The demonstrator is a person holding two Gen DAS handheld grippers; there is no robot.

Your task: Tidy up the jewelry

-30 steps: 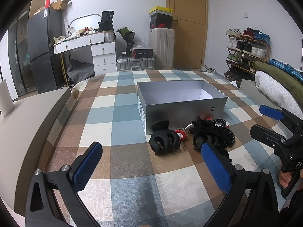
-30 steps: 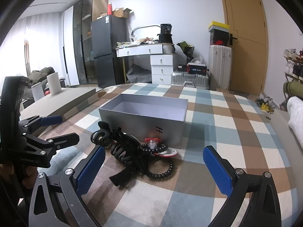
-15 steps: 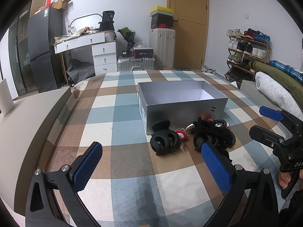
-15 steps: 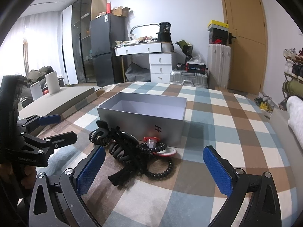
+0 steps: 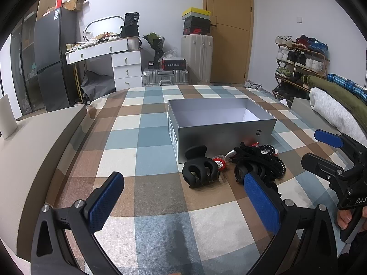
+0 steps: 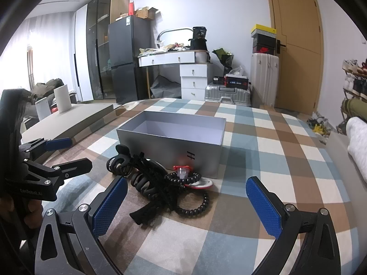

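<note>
Checked bedding (image 5: 158, 137) carries an open grey box (image 5: 220, 128), with hair clips and coiled ties (image 6: 160, 183) heaped against its near wall, ready for loading. Left gripper (image 5: 183, 197) and right gripper (image 6: 185, 201) hover spread wide, empty, facing the heap.

Even, soft indoor light, brighter by the left-hand curtains; sharp focus, strong fisheye bending, dark corners.

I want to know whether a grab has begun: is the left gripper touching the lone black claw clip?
Apart. In the left wrist view the open left gripper hangs nearer the camera than the black claw clip, with bare checked cloth between its fingertips and the clip.
</note>
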